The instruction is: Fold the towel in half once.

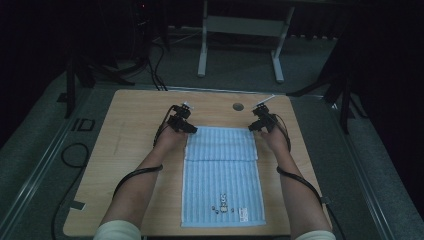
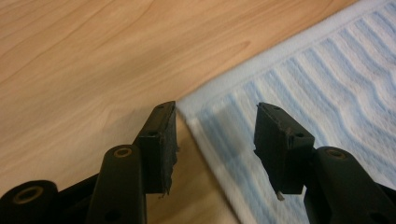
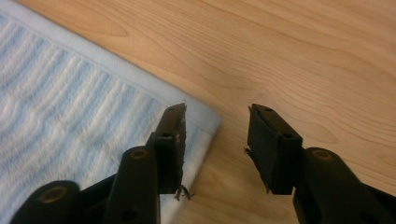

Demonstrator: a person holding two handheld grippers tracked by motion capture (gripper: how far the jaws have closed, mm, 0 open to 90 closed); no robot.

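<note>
The left gripper (image 1: 190,129) is open over the towel's (image 1: 222,170) far left corner, pads clear of the cloth. The right gripper (image 1: 255,127) is open too, at the far right corner. The towel lies flat mid-table (image 1: 135,115), its far part folded over.

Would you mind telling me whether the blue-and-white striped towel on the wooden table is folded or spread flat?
Partly folded: the blue-and-white striped towel has its far part doubled toward the person, making a layered band with a visible edge across it in the high view.
</note>
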